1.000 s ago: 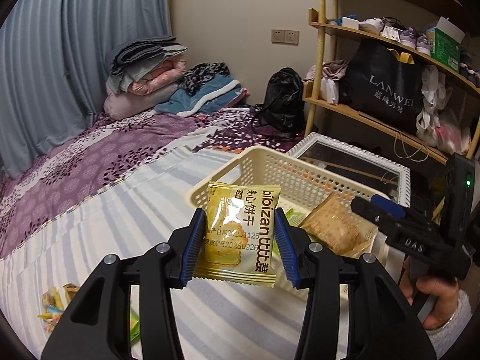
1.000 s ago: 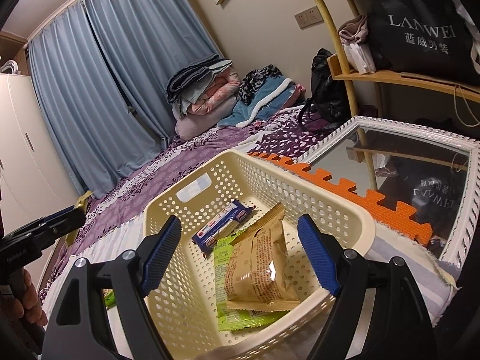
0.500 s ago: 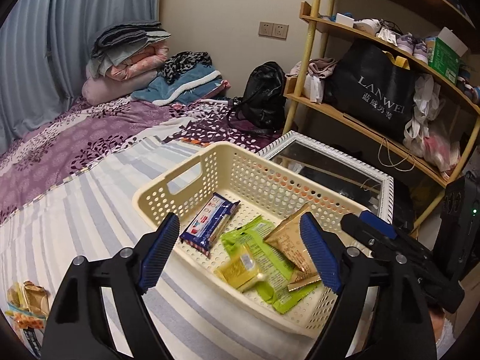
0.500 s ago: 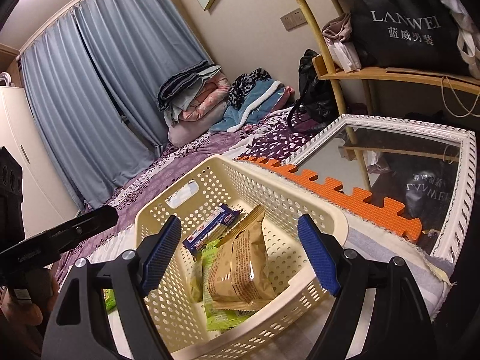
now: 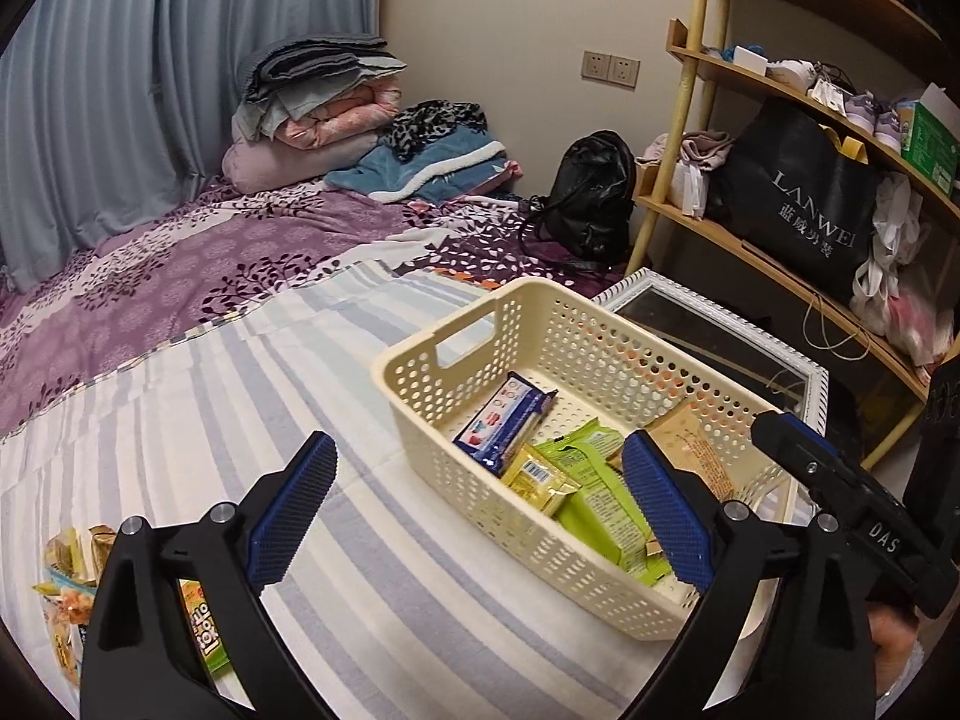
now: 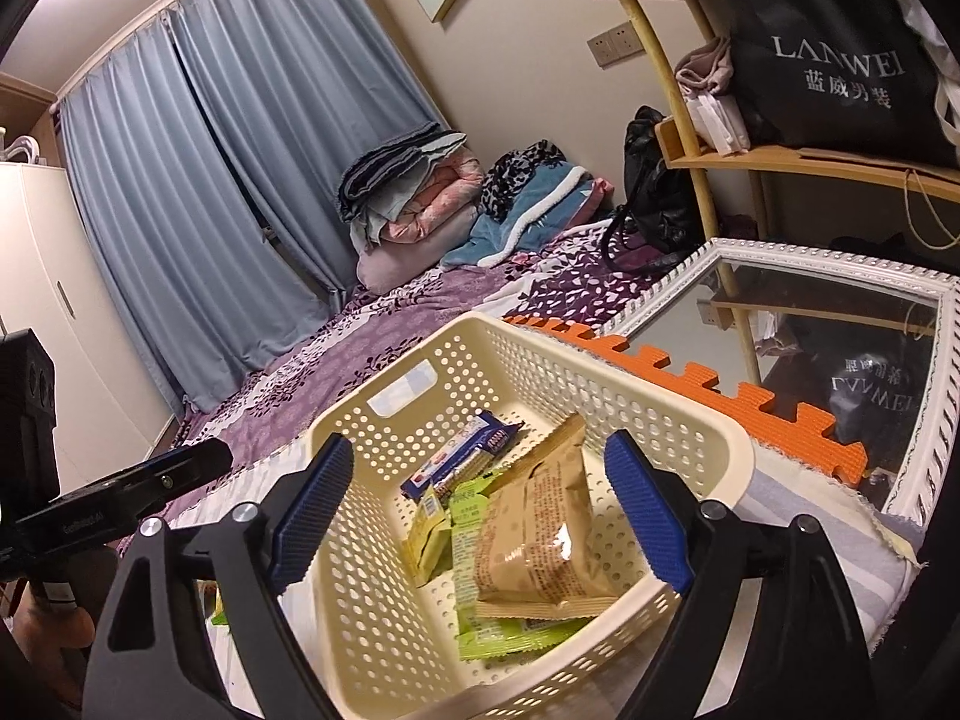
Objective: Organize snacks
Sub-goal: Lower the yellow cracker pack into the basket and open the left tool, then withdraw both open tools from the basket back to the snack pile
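A cream perforated basket (image 5: 420,414) (image 6: 708,438) sits on the striped bed cover. In it lie a blue biscuit pack (image 5: 501,423) (image 6: 462,462), a small yellow packet (image 5: 540,477) (image 6: 429,531), a green packet (image 5: 600,498) (image 6: 474,636) and a tan bag (image 5: 690,444) (image 6: 540,534). My left gripper (image 5: 480,507) is open and empty, above the basket's near left side. My right gripper (image 6: 477,510) is open and empty over the basket. A heap of loose snack packets (image 5: 66,588) lies at the lower left of the left wrist view.
A white-framed mirror (image 6: 840,324) (image 5: 720,336) lies beside the basket, with an orange foam mat edge (image 6: 720,384). Wooden shelves with a black bag (image 5: 804,204) stand to the right. Folded bedding (image 5: 324,114) and a black backpack (image 5: 591,192) are at the far wall.
My left gripper opened and the yellow packet dropped into the basket. The left gripper then drew back to the left. The right gripper stayed open over the basket.
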